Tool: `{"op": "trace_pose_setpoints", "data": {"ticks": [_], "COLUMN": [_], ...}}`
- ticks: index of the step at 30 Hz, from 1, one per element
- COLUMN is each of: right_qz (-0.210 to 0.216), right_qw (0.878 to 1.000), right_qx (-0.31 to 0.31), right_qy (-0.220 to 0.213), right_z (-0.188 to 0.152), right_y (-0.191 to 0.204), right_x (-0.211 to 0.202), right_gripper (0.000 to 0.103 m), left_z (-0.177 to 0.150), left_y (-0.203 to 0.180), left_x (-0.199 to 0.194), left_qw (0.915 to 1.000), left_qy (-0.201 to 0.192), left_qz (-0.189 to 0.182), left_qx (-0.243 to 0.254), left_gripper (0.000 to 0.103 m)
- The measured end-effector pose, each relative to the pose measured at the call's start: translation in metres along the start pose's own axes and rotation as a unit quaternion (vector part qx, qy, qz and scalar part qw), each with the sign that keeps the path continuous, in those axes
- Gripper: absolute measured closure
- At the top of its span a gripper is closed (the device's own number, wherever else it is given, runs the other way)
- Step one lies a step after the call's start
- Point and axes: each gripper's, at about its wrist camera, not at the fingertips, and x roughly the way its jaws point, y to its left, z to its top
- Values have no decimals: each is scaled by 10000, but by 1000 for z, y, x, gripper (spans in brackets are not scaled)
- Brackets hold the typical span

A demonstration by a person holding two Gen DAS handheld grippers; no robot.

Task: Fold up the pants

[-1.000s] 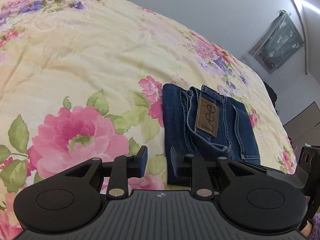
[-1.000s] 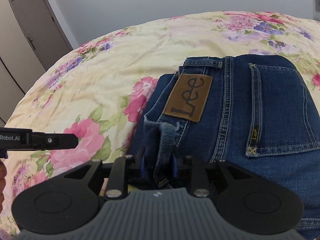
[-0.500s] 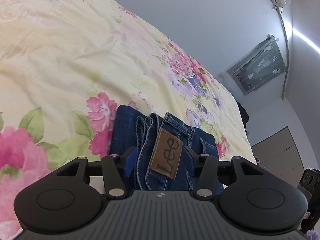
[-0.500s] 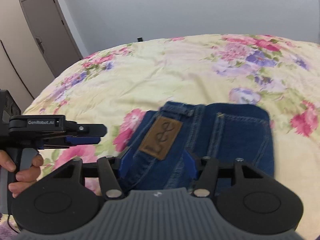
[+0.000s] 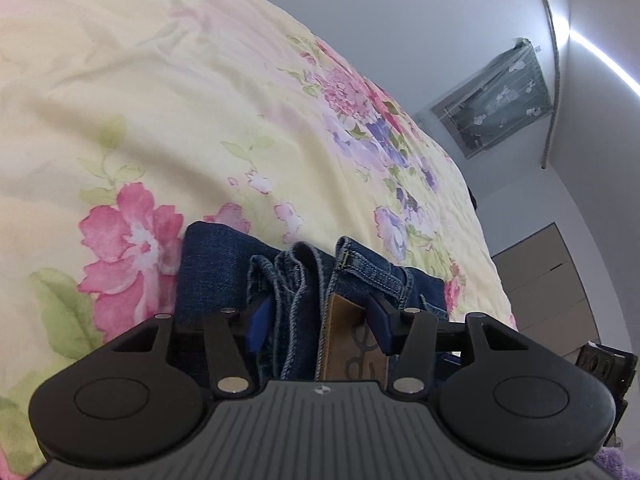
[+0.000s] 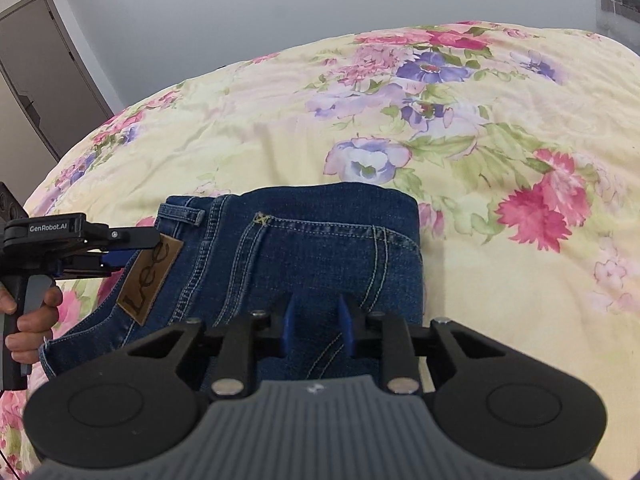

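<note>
Jeans (image 6: pixel 288 236) are already a compact folded stack on the bed (image 6: pixel 460 128), sitting toward its near edge. Waistband end with the leather patch (image 6: pixel 150 276) is on the stack's left; the back pocket (image 6: pixel 336 256) faces up. My read: folding itself looks done or nearly so, and the step in hand is gripping the bundle at both ends, either for one last fold or to lift and shift it.

Left tongs (image 5: pixel 320 320): at the waistband end of the jeans, jaws fairly wide and closing slightly. The layered waistband edges and the patch stand between the blue pads. The left pad (image 5: pixel 256 322) sits against the denim layers; the right pad looks just beside the patch. Can't confirm a firm clamp, so I treat it as straddling, not gripping. In the right wrist view the same tongs (image 6: pixel 132 246) reach in at the patch, with a hand (image 6: pixel 30 320) on the handle.

Right tongs (image 6: pixel 318 330): over the near edge of the jeans, right of the patch, jaws narrow and closing. Denim lies between and under the pads; no sign yet that they pinch a ridge of cloth.

Next move needs both tongs to bite through all layers before lifting, and to lift evenly. A top-layer-only grab would likely let the stack unroll.
</note>
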Motion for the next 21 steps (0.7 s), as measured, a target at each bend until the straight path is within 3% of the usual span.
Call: {"op": "trace_pose_setpoints", "data": {"ticks": [3,5,8,14,17,21], "right_qz": [41,60,52,14,108,296], "right_qw": [10000,10000,9999,10000,9999,9994], "right_qx": [-22,12,101,37,-79,-184], "right_qy": [6,16,48,71,41,68], "right_z": [-1,-2,0,7,10,15], "right_y": [-2,-5,-6,11,28,53], "right_x": [2,4,4,-6,-8,7], "right_gripper": [82,82,82,82,84,84], "left_z": [0,-1,-4,-8,-6,-6], "left_y": [-13,-23,-44,-95,-88,-50], "left_x": [5,6,-6,-47,-59,-59], "left_qw": [9996,9984,9951,9830,9820,9867], "left_qy": [44,24,-81,-282,-275,-155], "left_qz": [50,378,605,874,981,1130], "left_qx": [290,417,774,1588,1589,1154], "left_gripper": [53,70,81,85,85,85]}}
